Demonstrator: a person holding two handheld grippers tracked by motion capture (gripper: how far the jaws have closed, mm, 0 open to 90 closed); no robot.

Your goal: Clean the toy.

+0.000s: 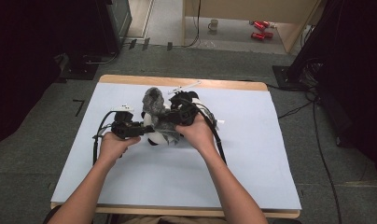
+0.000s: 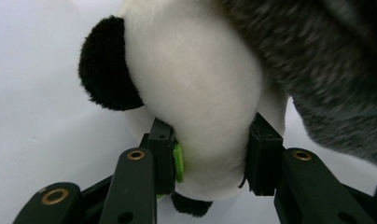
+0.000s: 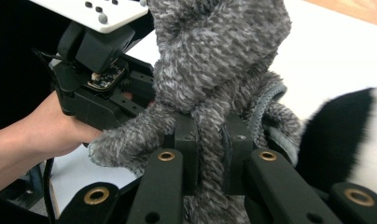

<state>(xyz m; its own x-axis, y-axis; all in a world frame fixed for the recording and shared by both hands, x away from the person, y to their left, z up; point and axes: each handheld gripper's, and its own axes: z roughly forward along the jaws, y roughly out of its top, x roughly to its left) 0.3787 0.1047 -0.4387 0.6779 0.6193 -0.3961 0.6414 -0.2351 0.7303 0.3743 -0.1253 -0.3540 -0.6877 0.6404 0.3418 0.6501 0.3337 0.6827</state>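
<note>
Holding a black and white plush toy [image 2: 196,93] between its two black jaws, the left gripper [image 2: 213,161] presses on the toy's white rounded part from both sides; in the left gripper view the white fur bulges between the pads, and a small green tag sits at the left pad. A black plush ear stands at the upper left of that frame, and grey fuzzy fabric covers the upper right corner.

The right gripper [image 3: 210,144] is closed on a grey fuzzy garment [image 3: 214,56]. In the right gripper view its jaws stand almost together at the centre of the frame, with a fold of the grey fabric pinched between them. The garment rises from the jaws to the top of the frame. At the right edge of this view a black and white part of the plush toy shows, just beside the garment. At the upper left the left gripper appears with its white plate, and the person's left hand [image 3: 42,130] holds it.

In the high view both hands meet near the centre of the frame, above a pale blue sheet [image 1: 252,163] that covers the wooden table [image 1: 130,79]. The grey garment stands upright between the two grippers, and the toy lies under it, touching the sheet. Cables trail from both grippers toward the bottom of the frame.
</note>
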